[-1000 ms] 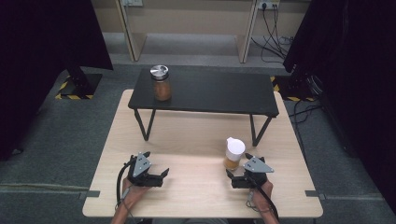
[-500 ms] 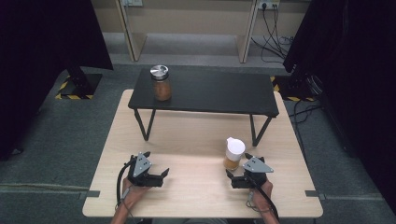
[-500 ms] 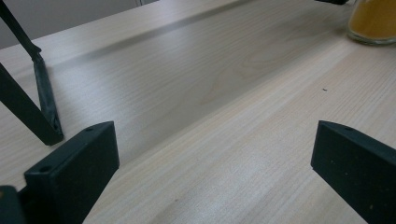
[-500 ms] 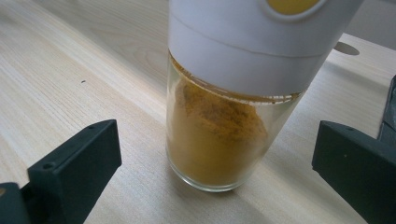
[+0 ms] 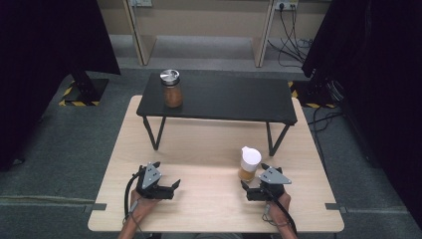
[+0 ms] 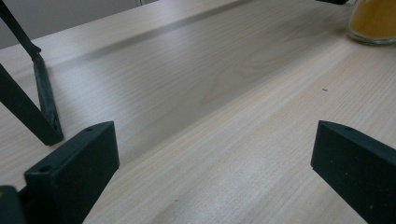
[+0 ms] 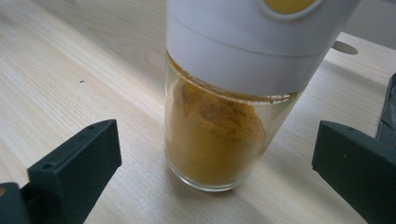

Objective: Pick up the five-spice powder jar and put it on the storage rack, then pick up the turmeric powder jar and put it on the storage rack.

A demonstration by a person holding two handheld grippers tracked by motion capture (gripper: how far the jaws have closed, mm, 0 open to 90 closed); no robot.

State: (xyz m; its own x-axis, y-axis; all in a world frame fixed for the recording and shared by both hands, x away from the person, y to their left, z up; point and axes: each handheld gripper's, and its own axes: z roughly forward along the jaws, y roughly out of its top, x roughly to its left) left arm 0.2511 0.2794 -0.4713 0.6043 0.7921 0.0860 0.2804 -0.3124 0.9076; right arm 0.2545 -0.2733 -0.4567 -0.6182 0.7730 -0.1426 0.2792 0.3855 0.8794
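Observation:
A glass jar of yellow-orange powder with a white lid stands on the wooden table at the front right. My right gripper sits just behind it, open. In the right gripper view the jar stands between and slightly ahead of the spread jaws of that gripper, touching neither. My left gripper rests open at the front left, with bare wood between the jaws of this gripper. The jar's base is far off at the upper right of the left gripper view.
A low black side table stands across the back of the wooden table, bearing a jar of brown contents with a silver lid. One of its black legs is near my left gripper. Cables lie on the floor at the back right.

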